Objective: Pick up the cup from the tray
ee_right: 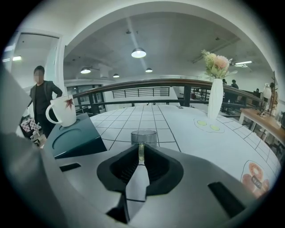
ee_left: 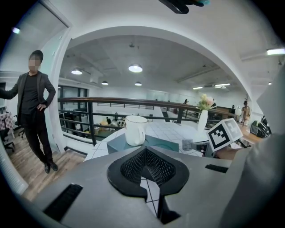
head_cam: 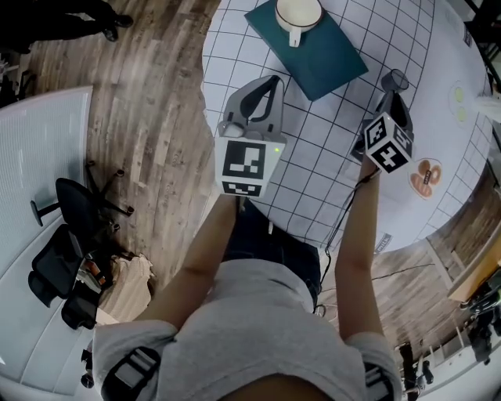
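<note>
Right gripper view: claw (ee_right: 140, 151) pinches a glass (ee_right: 144, 135), vase (ee_right: 215, 104) standing beyond.

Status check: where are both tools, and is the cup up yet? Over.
Left tool shut, empty, short of teal tray. Right tool shut on small clear glass. Cup upright on the tray, untouched. Nothing in the way.

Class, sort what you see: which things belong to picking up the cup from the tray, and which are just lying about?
Job: cup, tray, left gripper.
Not the job: vase, chair, glass held by right gripper.
</note>
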`<control>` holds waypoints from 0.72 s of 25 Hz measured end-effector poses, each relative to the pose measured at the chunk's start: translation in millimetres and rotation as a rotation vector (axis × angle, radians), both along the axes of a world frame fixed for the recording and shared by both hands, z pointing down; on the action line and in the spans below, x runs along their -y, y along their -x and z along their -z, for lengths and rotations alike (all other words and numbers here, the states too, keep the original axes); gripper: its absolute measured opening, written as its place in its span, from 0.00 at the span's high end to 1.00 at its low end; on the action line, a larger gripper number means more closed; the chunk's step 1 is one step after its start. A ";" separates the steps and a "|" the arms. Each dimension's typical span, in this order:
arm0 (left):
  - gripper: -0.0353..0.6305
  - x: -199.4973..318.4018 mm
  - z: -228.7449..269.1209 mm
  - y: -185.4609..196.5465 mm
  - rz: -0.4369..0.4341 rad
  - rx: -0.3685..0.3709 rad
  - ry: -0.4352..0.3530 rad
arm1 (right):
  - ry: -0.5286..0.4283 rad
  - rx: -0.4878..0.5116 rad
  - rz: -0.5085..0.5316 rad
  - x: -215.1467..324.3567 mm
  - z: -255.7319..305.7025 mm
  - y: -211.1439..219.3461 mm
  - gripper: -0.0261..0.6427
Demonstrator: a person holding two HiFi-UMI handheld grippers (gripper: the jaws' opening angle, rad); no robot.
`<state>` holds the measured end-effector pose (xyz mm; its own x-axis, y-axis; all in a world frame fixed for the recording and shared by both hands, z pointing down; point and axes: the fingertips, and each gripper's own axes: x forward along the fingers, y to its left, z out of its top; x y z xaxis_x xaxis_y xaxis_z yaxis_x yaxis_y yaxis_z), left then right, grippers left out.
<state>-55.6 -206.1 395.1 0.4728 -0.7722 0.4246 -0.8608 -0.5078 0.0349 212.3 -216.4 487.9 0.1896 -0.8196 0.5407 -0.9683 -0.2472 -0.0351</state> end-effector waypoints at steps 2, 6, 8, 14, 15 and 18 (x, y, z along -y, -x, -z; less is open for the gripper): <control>0.94 1.3 -0.8 -0.7 -0.002 0.001 0.001 | 0.004 -0.004 0.001 0.8 -4.1 -0.8 0.91; 0.94 2.8 -2.2 -3.0 -0.006 -0.004 0.006 | 0.015 -0.029 0.022 -1.7 -8.8 2.9 0.91; 0.94 2.4 -3.3 -4.7 -0.007 -0.008 0.011 | 0.029 -0.043 0.034 -4.8 -12.6 5.4 0.91; 0.94 -2.0 -4.2 -9.6 -0.008 -0.009 0.006 | 0.064 -0.117 0.066 -11.0 -20.8 9.1 0.91; 0.94 -2.4 -4.2 -9.7 -0.007 -0.014 0.009 | 0.069 -0.123 0.069 -11.7 -22.2 10.2 0.91; 0.94 -3.3 -4.3 -9.5 -0.002 -0.027 0.013 | 0.084 -0.100 0.057 -15.3 -29.3 10.9 0.91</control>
<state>-46.2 -202.8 399.4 0.4853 -0.7657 0.4221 -0.8586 -0.5086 0.0645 201.4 -201.1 517.2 0.2008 -0.7834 0.5881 -0.9784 -0.1899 0.0811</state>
